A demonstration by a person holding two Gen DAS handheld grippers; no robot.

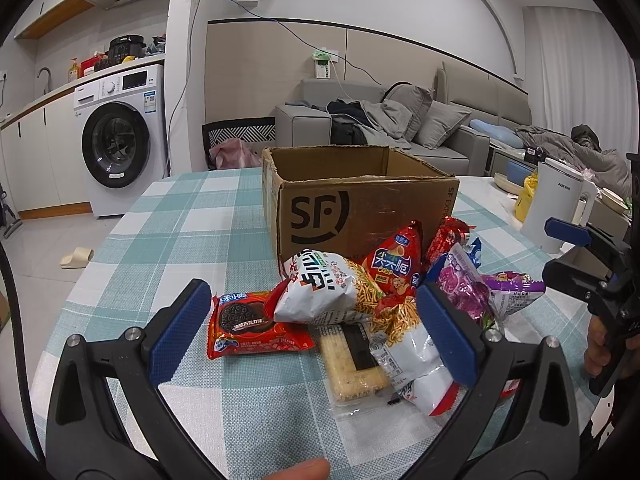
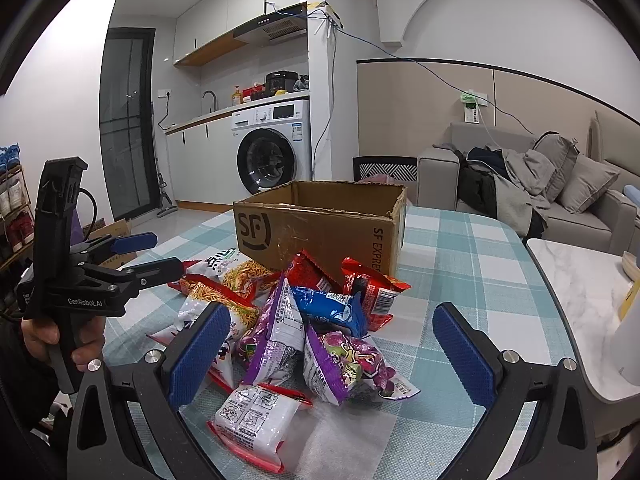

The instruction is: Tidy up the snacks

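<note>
Snacks (image 2: 304, 332) heaped on counter (image 1: 192, 216) before open cardboard box (image 1: 360, 200); left gripper (image 1: 312, 332) fingers wide, right gripper (image 2: 332, 356) fingers wide, seemingly touching nothing.

White walls (image 2: 500, 12) with beige lower panelling (image 1: 248, 80) enclose an open-plan room. A kitchen counter (image 2: 208, 114) with a sink tap carries a white front-loading washing machine (image 1: 120, 136) beneath it; a range hood (image 2: 276, 28) and upper cabinets hang above. A dark glazed door (image 2: 126, 120) stands left in the right wrist view. The floor (image 1: 36, 248) is pale tile. A grey sofa (image 1: 400, 128) holds cushions and heaped clothing. The desk (image 1: 192, 216) wears a teal-and-white checked cloth. Lighting is even and artificial.
</note>
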